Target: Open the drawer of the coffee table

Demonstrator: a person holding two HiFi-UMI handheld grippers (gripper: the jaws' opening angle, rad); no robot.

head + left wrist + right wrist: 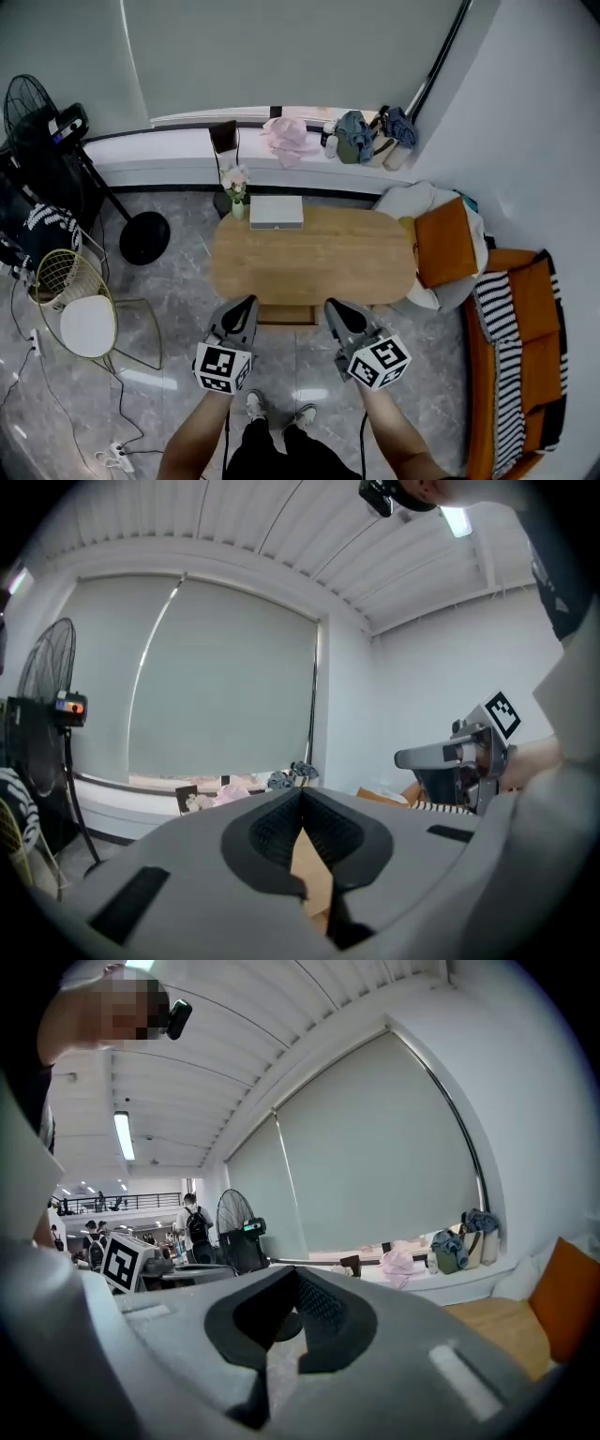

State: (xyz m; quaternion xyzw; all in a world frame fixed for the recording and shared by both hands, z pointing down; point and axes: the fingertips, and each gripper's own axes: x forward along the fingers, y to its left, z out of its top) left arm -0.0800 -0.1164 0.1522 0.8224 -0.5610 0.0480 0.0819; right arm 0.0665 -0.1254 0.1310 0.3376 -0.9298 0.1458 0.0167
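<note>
coffee table [314,258]: oval wooden top, centre of the head view
drawer [286,314]: under the table's 6 o'clock edge, its front just showing between the two grippers
left gripper [247,304]: jaws closed, empty — at the table's 7 o'clock
right gripper [333,306]: jaws pressed together, holding nothing — at 5 o'clock
white box [277,212]: on the tabletop at 11 o'clock

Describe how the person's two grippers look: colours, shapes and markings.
Both the left gripper and the right gripper have grey tapering bodies with black ribbed pads. Each carries a white cube bearing black square markers. A thin black cable trails back from each.
</note>
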